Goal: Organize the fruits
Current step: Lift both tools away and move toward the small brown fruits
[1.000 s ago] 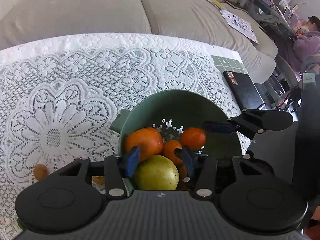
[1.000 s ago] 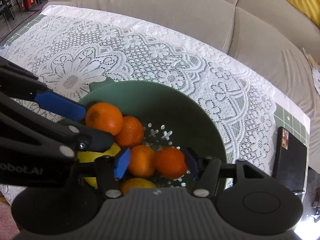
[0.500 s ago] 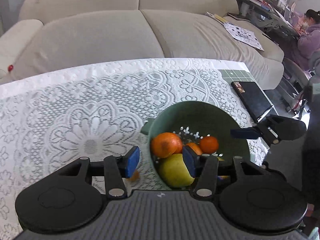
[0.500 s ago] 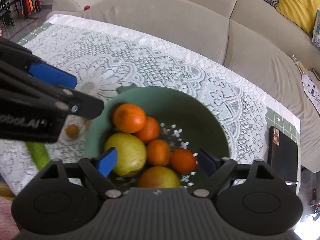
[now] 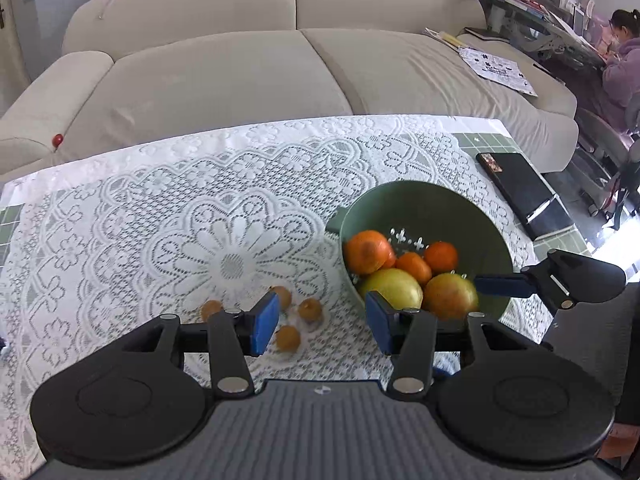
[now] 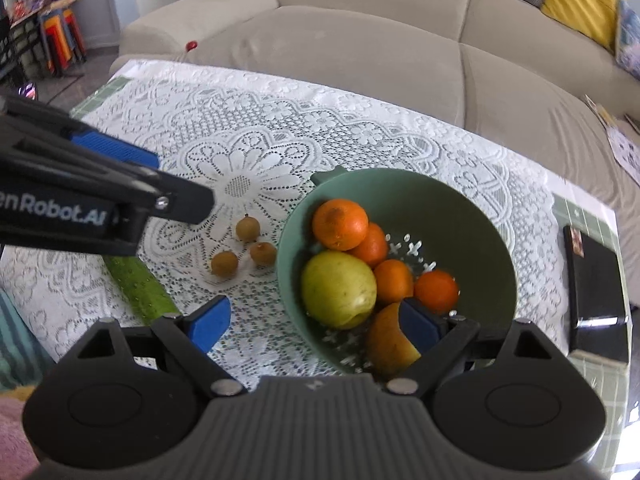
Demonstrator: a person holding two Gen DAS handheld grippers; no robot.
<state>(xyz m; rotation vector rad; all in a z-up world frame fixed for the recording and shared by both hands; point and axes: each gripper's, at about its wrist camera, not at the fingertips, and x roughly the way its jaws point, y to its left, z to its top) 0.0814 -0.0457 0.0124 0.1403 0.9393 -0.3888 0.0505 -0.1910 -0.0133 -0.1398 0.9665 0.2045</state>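
A green colander bowl (image 5: 472, 216) (image 6: 472, 216) stands on the lace-covered table and holds several oranges (image 6: 340, 224), a yellow-green pear (image 6: 338, 288) and an orange-yellow fruit (image 6: 386, 344). Several small brown round fruits (image 6: 248, 229) (image 5: 288, 338) lie on the lace left of the bowl. A green cucumber (image 6: 138, 288) lies at the near left. My left gripper (image 5: 322, 322) is open and empty, above the table left of the bowl. My right gripper (image 6: 316, 320) is open and empty, above the bowl's near rim.
A black flat case (image 5: 524, 192) (image 6: 596, 280) lies on the tiled table edge at the right. A beige sofa (image 5: 240, 68) runs behind the table. A person (image 5: 620, 60) sits at a desk at far right.
Both grippers have drawn back and up from the bowl. The left gripper shifted left, bringing the small brown fruits into view. The right gripper's jaws opened wider.
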